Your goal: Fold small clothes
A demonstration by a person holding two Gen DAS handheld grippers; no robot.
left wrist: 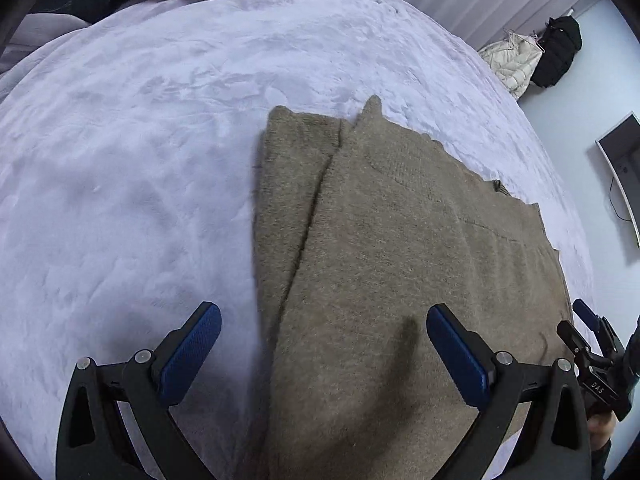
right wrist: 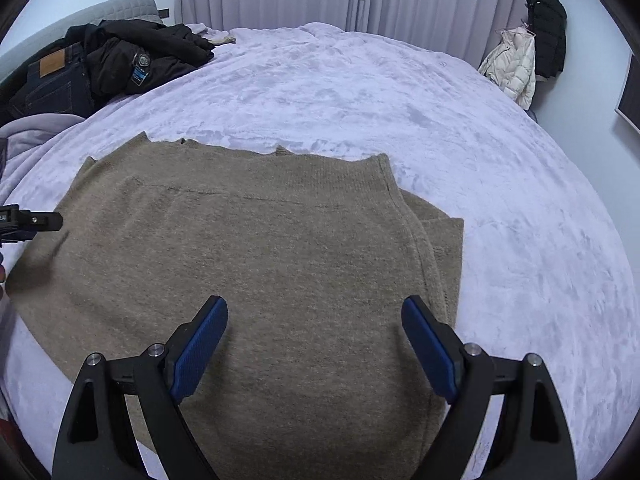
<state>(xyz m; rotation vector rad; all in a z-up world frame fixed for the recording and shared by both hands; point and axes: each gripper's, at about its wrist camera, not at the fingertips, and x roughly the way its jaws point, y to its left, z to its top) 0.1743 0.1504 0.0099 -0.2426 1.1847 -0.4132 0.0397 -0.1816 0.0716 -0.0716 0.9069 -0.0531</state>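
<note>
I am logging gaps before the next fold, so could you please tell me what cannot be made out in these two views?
- Brown knit sweater: its near hem is cut off by the bottom edge in both wrist views.
- Layers under the folded-in sides: hidden by the top layer.
- Right claw in the left wrist view: cut off at the right edge.
- Labels on the dark jacket and jeans: too small to read.

sweater: matt fuzzy knit | blanket: plush fleece | fingers: ribbed blue pads
</note>
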